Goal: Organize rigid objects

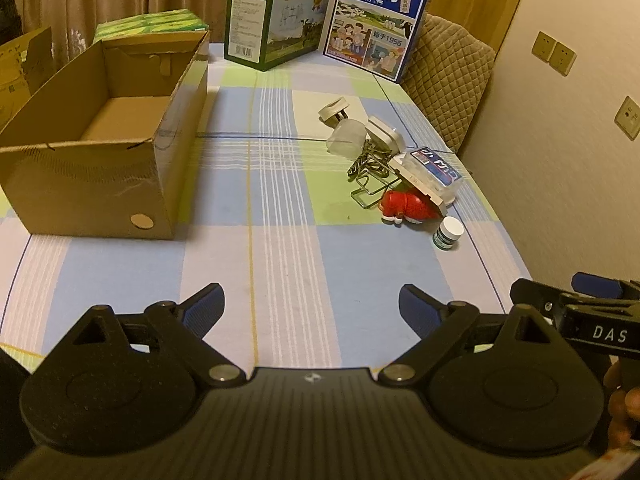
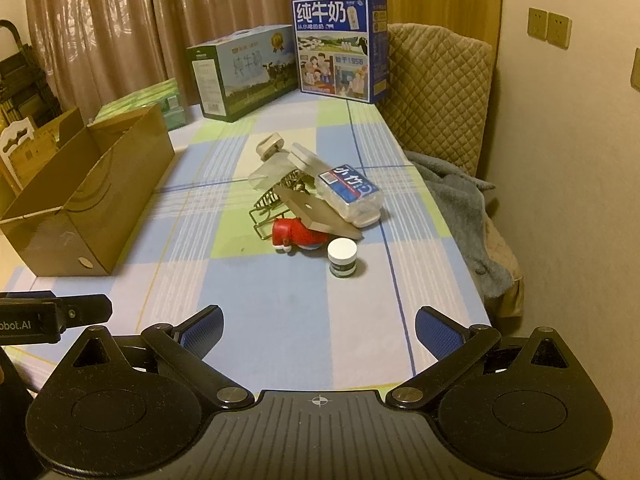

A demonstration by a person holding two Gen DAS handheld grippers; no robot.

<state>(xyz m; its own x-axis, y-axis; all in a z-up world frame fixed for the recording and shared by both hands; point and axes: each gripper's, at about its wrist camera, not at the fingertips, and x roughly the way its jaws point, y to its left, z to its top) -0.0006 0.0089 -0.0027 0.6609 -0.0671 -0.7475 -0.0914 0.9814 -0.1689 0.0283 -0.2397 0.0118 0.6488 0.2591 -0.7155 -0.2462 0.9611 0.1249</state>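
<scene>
The left gripper has its two blue, ribbed pads wide apart and holds nothing; the right gripper is the same, fingers spread and empty. Both hover over a checked tablecloth of blue, pale green and white squares with thin stripes. From the right wrist view, a small pile of hard things lies at about 12 o'clock ahead of the fingers, well apart from them. Nearest is a small round jar with a white lid and dark body, standing upright. Just behind it lies a glossy red toy figure on its side, partly under a flat beige board that is tilted. A clear plastic box with a blue label leans on the board, and a thin wire rack is tangled beside them. An open brown cardboard box, matte and rectangular, stands at about 10 o'clock in the left wrist view. Two printed milk cartons stand at the far edge.
</scene>
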